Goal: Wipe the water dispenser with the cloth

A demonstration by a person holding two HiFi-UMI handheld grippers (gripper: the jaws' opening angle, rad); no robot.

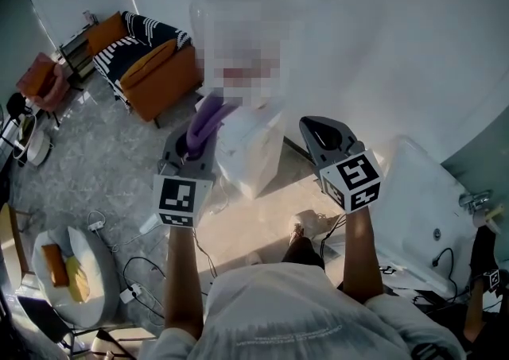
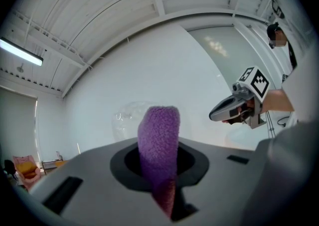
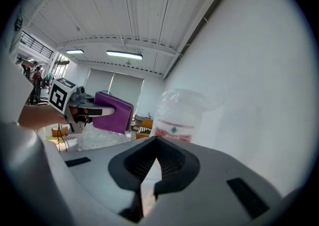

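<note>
- The left gripper (image 1: pixel 193 152) is working just left of the water dispenser (image 1: pixel 253 152). Its jaws are clamping the lower end of the cloth (image 2: pixel 158 135).
- The cloth is standing straight out of the jaws, with its long axis running along them and its free end pointing at the dispenser's upper left corner. The head view is showing the two overlapping there, but contact cannot be told.
- The cloth is purple with a nubbly pile, folded into a thick, soft tongue. It is probably going to flatten easily under pressure.
- The water dispenser is a white, boxy, smooth hard shell backing onto the white wall. A clear plastic bottle (image 3: pixel 179 110) with a reddish label band is sitting on top of it.
- The right gripper (image 1: pixel 324 137) is hovering just right of the dispenser, jaws drawn together on nothing.
- Judgement: the left gripper is nearer and is carrying the cloth, so the coming move is looking like a push forward and rightward onto the casing.
</note>
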